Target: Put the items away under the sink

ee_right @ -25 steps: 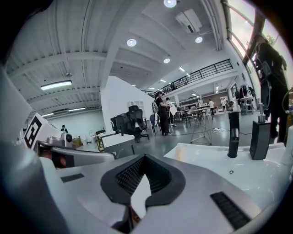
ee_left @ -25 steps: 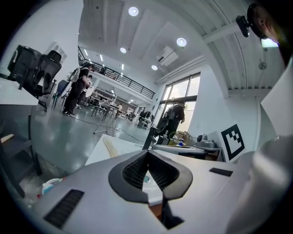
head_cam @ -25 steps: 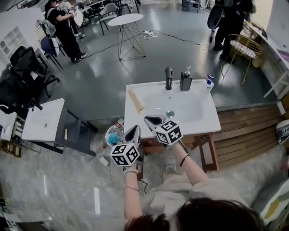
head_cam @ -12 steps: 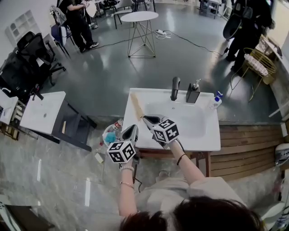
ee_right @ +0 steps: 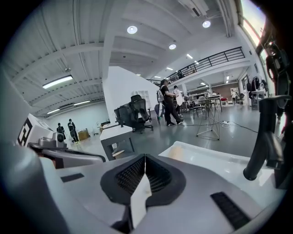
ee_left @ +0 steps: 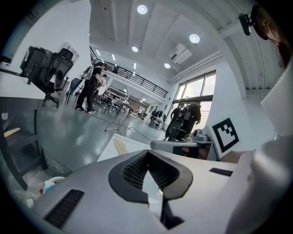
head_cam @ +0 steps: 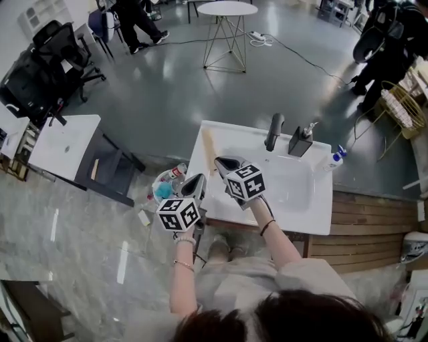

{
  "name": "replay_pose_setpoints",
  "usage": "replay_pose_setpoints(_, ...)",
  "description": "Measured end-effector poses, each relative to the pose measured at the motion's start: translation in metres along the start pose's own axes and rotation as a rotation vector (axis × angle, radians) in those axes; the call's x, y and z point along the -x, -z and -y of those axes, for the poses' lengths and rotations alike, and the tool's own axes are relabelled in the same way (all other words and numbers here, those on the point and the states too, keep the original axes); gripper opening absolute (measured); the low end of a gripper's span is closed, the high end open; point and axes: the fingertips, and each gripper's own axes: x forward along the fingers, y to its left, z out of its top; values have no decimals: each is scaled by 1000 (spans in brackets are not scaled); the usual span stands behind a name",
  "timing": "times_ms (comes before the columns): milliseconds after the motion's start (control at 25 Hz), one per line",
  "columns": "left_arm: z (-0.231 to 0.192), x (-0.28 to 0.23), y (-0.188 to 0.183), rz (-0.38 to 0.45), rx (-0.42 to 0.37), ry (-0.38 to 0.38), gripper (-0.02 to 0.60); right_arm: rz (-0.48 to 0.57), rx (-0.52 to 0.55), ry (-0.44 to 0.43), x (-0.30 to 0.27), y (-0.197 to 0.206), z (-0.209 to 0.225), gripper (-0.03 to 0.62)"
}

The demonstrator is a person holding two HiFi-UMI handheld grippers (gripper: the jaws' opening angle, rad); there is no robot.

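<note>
A white sink carries a beige roll on its left rim, a black faucet, a dark soap dispenser and a small blue-capped bottle. My right gripper hovers over the sink's front left part, jaws shut and empty; in its own view the roll and faucet lie ahead. My left gripper hangs just off the sink's left front corner, shut on nothing. A bin of items stands on the floor left of the sink.
A second white basin on a dark stand stands to the left. Wooden decking runs under and right of the sink. Black office chairs, a round wire-leg table and people are farther off.
Both grippers have moved forward and slightly down toward the sink's left front corner, jaws still shut. The head view has shifted, so the sink now sits nearer the right.
</note>
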Motion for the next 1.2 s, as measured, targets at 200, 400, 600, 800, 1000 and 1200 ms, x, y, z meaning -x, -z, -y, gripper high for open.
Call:
replay_pose_setpoints(200, -17, -16, -4, -33, 8, 20, 3, -32, 0, 41, -23, 0, 12, 18)
replay_pose_setpoints(400, -32, -31, -6, -71, 7, 55, 3, -56, -12, 71, -42, 1, 21, 18)
replay_pose_setpoints(600, -45, -40, -10, -83, 16, 77, 3, -77, -22, 101, -56, 4, 29, 20)
replay_pose_setpoints(800, -52, -46, -8, -100, 16, 90, 3, -98, -27, 135, -65, 9, 41, 39)
replay_pose_setpoints(1000, -58, -50, -5, -112, 34, 71, 3, -140, -43, 130, -76, 16, 46, 99)
replay_pose_setpoints(1200, -63, -55, -3, -122, 49, 53, 3, -189, -32, 131, -88, 22, 55, 127)
